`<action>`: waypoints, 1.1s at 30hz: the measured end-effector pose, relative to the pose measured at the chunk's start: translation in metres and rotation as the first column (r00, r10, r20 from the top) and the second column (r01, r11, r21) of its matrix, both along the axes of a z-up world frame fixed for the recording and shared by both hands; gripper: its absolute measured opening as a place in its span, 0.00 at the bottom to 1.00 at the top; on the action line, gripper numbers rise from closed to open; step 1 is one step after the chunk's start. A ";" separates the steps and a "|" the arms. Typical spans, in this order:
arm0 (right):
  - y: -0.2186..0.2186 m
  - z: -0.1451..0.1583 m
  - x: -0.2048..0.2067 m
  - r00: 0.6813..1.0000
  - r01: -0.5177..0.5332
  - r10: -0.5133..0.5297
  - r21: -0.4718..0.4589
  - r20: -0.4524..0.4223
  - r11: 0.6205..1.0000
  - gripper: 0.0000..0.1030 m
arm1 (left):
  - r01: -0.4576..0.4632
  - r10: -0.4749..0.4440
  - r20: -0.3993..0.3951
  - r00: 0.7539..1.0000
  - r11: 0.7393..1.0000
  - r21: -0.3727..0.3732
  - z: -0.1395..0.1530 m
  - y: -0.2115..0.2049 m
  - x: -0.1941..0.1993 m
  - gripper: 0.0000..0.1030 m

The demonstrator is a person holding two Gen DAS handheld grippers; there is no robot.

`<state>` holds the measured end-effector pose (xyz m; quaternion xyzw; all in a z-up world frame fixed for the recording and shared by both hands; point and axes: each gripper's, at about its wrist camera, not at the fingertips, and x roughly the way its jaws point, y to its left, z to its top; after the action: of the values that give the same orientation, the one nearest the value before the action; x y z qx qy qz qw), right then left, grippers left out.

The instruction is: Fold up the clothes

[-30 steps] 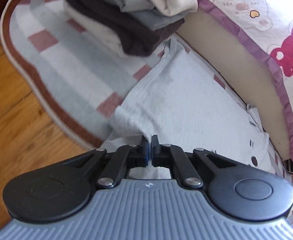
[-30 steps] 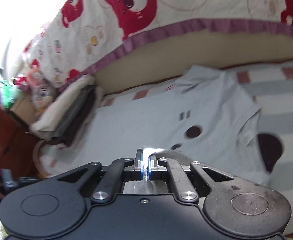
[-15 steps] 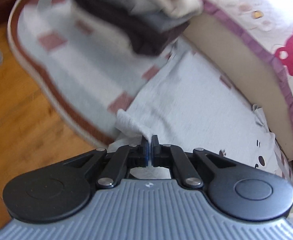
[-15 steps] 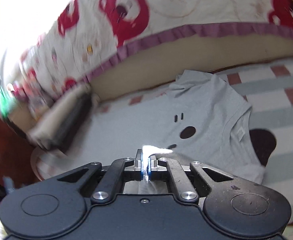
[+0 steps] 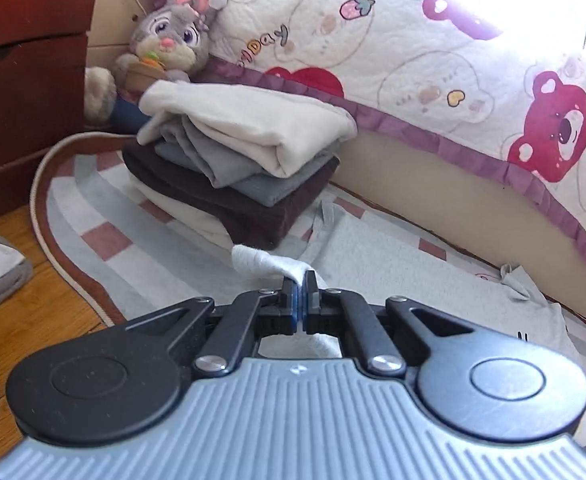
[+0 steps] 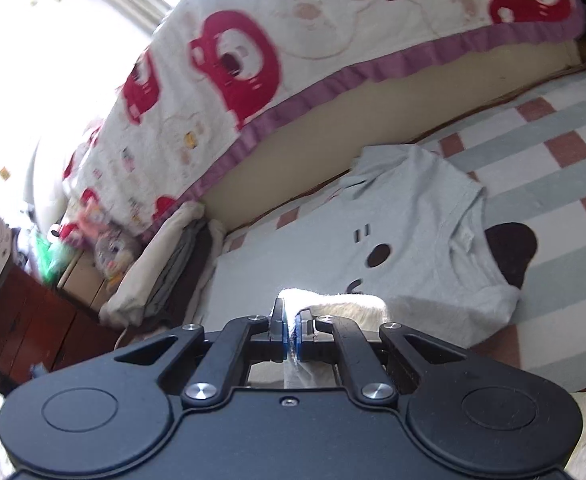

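An edge of the pale grey T-shirt (image 6: 405,240) is pinched in the closed left gripper (image 5: 301,300) and in the closed right gripper (image 6: 291,334); the rest is spread on the striped rug (image 5: 105,216). For an even fold, both held edges should be carried level. Beyond the T-shirt, a stack of folded clothes (image 5: 241,160) is seen. No containers are visible.

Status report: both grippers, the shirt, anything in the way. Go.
Left gripper shut on light grey T-shirt hem. Right gripper shut on same shirt's hem. Shirt flat on striped rug, collar end down. Folded clothes stack sits just beyond the shirt.
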<state>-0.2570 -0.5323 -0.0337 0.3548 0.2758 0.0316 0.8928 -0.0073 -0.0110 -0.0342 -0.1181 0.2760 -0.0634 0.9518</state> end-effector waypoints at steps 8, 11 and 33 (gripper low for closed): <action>0.002 0.024 -0.047 0.997 -0.023 0.019 0.048 0.071 0.999 0.06 | -0.059 0.050 0.087 0.995 0.993 0.105 0.036 0.002 -0.043 0.02; 0.003 0.034 -0.070 0.993 -0.032 0.024 0.070 0.114 0.997 0.06 | -0.070 0.057 0.117 0.992 0.992 0.109 0.048 0.008 -0.058 0.02; -0.022 -0.020 -0.006 0.994 0.022 -0.006 0.148 -0.111 0.989 0.06 | 0.026 -0.022 -0.024 0.999 0.985 0.171 0.011 0.005 0.002 0.02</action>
<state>-0.2635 -0.5541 -0.0537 0.4237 0.3192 0.0262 0.8473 -0.0057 -0.0060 -0.0232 -0.0330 0.2924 -0.0497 0.9544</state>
